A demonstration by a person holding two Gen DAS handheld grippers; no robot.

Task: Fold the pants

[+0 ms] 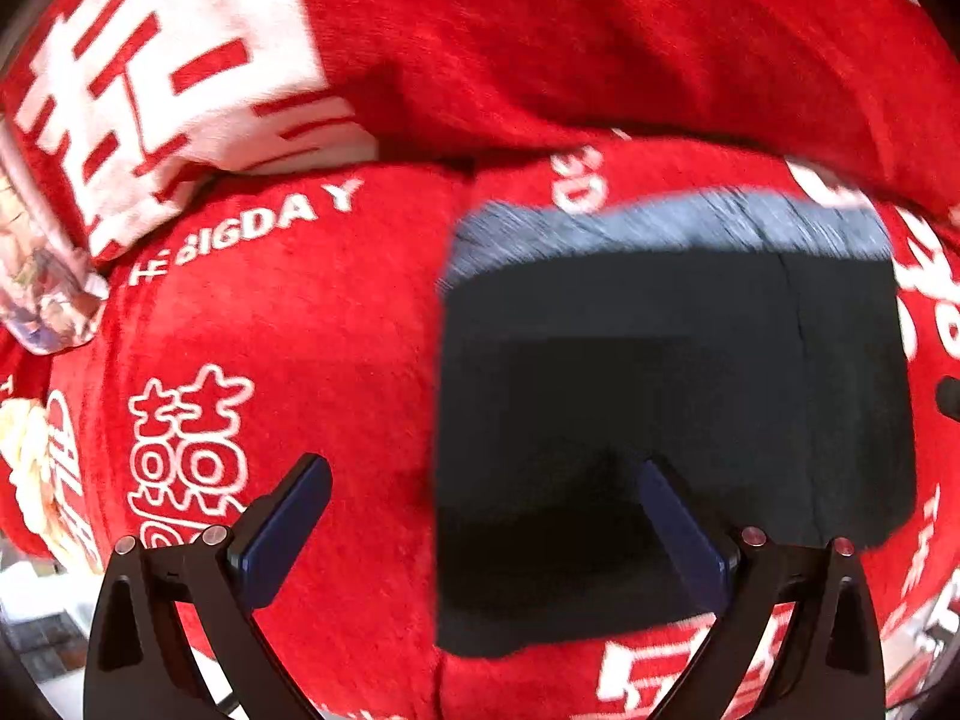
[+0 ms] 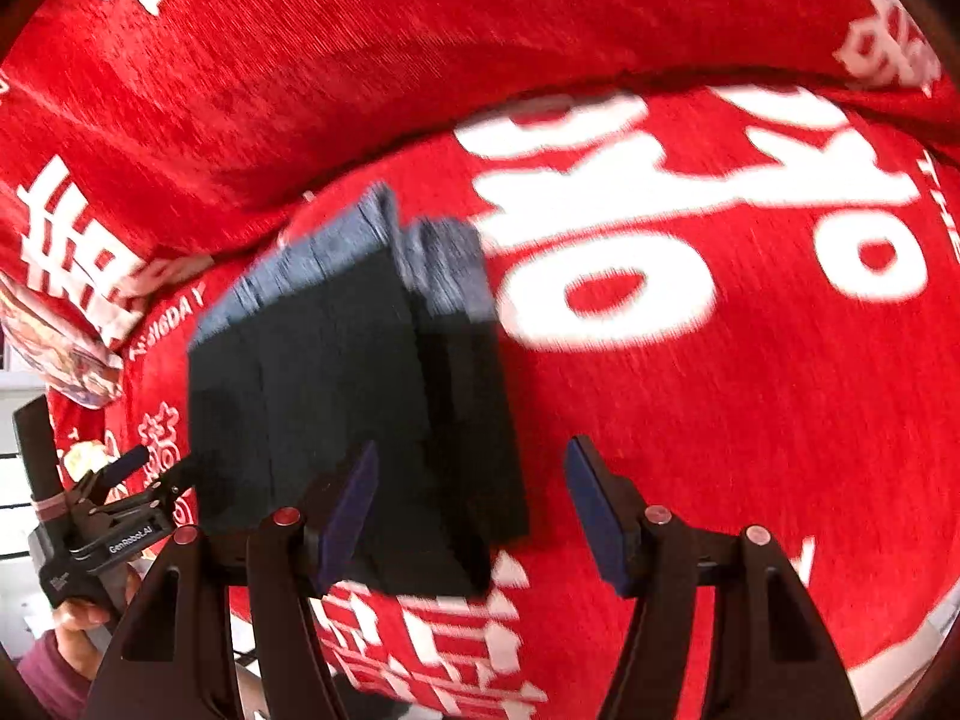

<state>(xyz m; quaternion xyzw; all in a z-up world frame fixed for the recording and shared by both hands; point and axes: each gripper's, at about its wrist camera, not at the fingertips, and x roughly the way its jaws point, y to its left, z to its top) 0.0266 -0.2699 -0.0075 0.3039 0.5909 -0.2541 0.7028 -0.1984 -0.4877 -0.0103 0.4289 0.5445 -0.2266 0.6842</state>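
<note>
The dark pants [image 1: 672, 414] lie folded into a compact rectangle on a red plush blanket [image 1: 312, 348], with a grey-blue band along the far edge. They also show in the right wrist view [image 2: 336, 396]. My left gripper [image 1: 480, 516] is open, its right finger over the pants' near left part, its left finger over the blanket. My right gripper [image 2: 471, 510] is open just above the pants' near right corner, holding nothing. The left gripper also shows at the left edge of the right wrist view [image 2: 156, 468], beside the pants' left edge.
The red blanket [image 2: 720, 420] carries white characters and the words "BIGDAY". A bolster or pillow in the same red cloth [image 1: 540, 48] runs along the back. A patterned cushion [image 1: 48, 288] lies at the far left. The blanket's near edge drops to a pale floor [image 1: 36, 606].
</note>
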